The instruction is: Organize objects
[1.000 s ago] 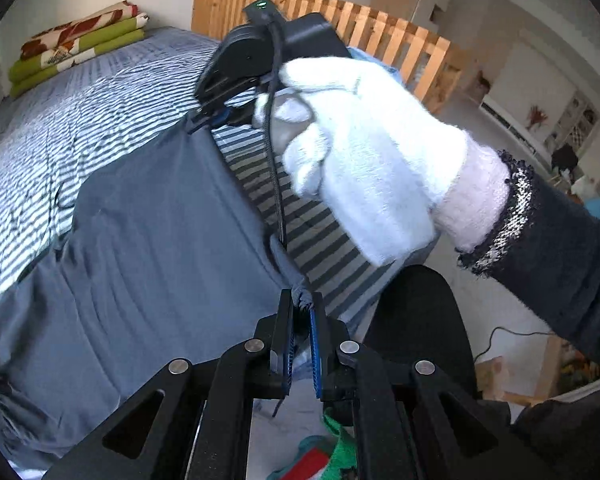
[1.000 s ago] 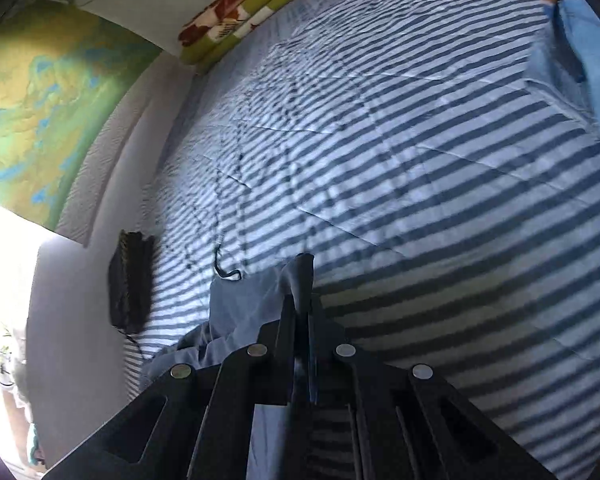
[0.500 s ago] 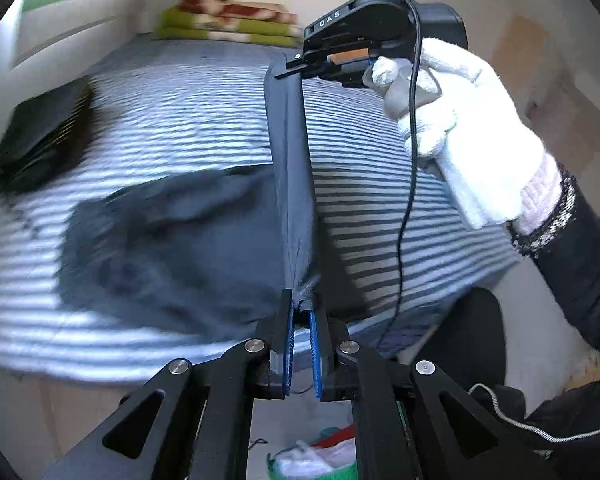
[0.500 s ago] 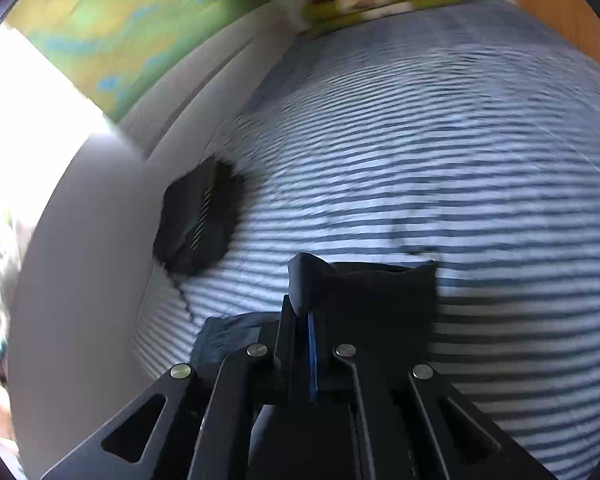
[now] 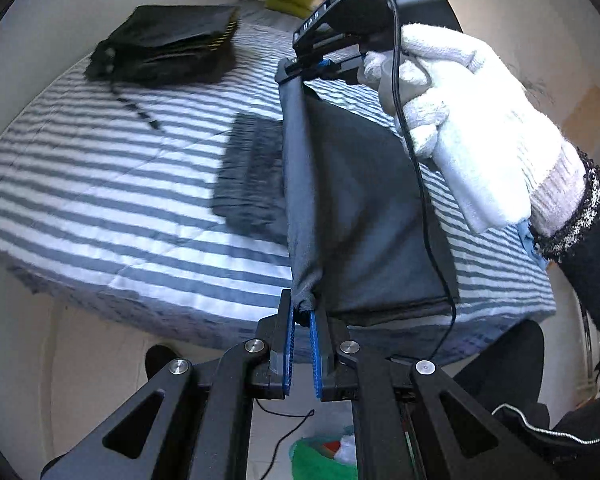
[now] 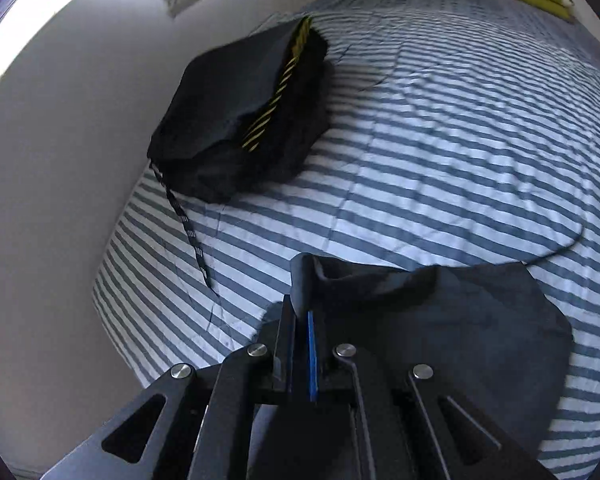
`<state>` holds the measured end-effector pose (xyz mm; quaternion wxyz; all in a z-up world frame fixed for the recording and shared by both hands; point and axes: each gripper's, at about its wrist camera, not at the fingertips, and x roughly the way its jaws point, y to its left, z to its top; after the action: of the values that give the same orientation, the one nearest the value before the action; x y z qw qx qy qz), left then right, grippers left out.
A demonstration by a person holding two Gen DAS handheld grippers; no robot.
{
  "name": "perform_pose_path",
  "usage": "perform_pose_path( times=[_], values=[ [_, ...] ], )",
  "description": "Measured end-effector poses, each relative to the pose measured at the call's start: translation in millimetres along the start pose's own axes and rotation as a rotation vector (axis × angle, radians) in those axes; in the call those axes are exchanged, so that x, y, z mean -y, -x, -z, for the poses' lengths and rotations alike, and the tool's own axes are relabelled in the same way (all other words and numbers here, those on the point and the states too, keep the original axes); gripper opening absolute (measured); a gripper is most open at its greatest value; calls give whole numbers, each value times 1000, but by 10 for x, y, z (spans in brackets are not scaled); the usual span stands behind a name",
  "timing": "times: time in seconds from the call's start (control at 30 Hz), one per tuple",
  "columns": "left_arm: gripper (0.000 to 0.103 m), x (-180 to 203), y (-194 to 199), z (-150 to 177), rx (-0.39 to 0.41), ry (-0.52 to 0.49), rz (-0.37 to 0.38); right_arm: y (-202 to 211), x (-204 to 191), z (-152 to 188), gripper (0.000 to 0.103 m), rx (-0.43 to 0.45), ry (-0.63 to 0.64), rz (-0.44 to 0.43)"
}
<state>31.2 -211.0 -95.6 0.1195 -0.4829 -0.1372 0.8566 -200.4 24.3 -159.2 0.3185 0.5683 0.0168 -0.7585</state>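
Striped bed (image 5: 100, 184); black folded clothes (image 5: 168, 50)

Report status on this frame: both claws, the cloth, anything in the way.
Left claw shut on dark grey cloth; right claw shut on its far corner. Cloth stretched between them above striped bed. Black folded pile sits beyond, apart.

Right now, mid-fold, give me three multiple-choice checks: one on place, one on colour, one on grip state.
1. The black folded pile with yellow stripes lies:
A. on the floor
B. on the striped bed near the wall
C. in a gripper

2. The bed cover's stripes are:
A. red and white
B. green and yellow
C. blue-grey and white

3. The dark grey cloth is held by:
A. both grippers
B. left only
C. neither

Answers:
1 B: it rests on the cover beside the wall.
2 C: both views show it.
3 A: left gripper and right gripper each pinch an end.
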Motion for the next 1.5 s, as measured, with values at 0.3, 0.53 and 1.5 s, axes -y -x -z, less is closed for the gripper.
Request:
perform_pose_path(
  times=[0.3,0.53,1.5],
  values=[
    [35,-266,27,-25,-45,70,-67,-32,-48,-30,23,-31,34,-146],
    [45,-23,260,-493,30,1,-96,1428,853,539,31,210,14,-216],
    [29,1939,-2509,-1748,-248,-264,-155,794,1570,2625,14,78,-50,-211]
  ],
)
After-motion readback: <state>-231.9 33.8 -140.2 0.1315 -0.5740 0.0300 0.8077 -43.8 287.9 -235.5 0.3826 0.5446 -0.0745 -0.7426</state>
